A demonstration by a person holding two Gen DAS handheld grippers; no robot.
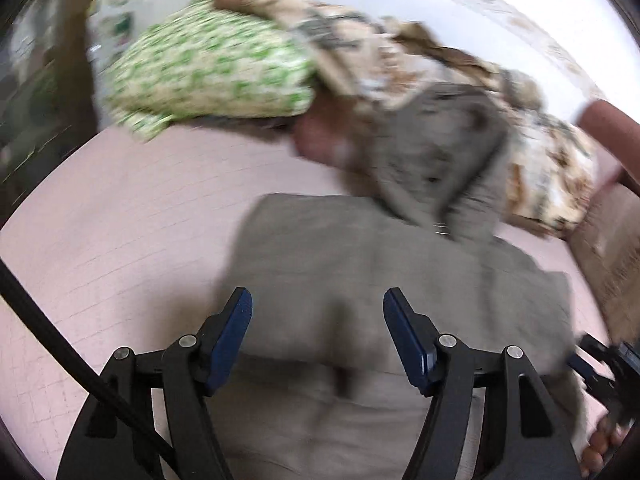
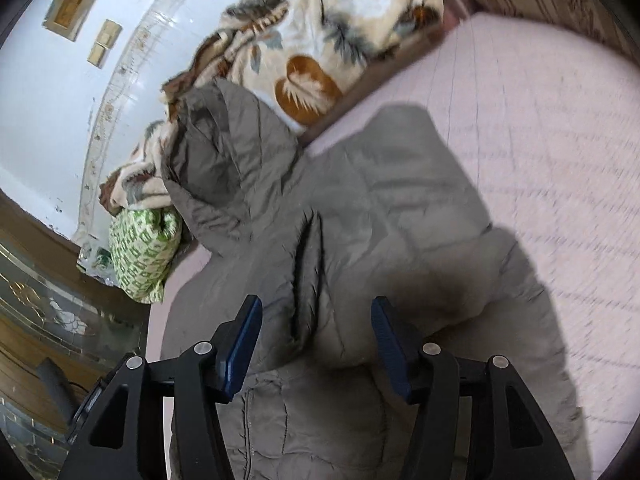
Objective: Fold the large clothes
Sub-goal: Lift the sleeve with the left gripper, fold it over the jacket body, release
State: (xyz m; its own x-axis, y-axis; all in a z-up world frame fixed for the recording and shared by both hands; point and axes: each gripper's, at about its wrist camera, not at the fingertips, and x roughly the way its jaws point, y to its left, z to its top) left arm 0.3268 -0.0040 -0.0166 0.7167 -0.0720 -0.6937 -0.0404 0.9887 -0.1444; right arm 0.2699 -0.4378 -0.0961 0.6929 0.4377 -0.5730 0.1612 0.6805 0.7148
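A large grey padded jacket (image 1: 352,264) lies spread on the pink bed sheet (image 1: 120,240), its hood end (image 1: 436,152) bunched against the bedding at the back. In the left wrist view my left gripper (image 1: 318,300) hangs open above the jacket's folded body, nothing between its blue pads. The right wrist view shows the same jacket (image 2: 360,220) with its dark front seam (image 2: 306,272) running down the middle. My right gripper (image 2: 316,308) stands open just over the cloth, its pads not pressing on it. The other gripper (image 1: 600,364) shows at the right edge of the left wrist view.
A green-and-white patterned pillow (image 1: 208,72) and a cream floral blanket (image 2: 332,28) are heaped at the head of the bed. A white wall (image 2: 48,92) stands behind. A person's fingers (image 1: 600,444) show at the lower right. Pink sheet (image 2: 540,140) stretches to the right of the jacket.
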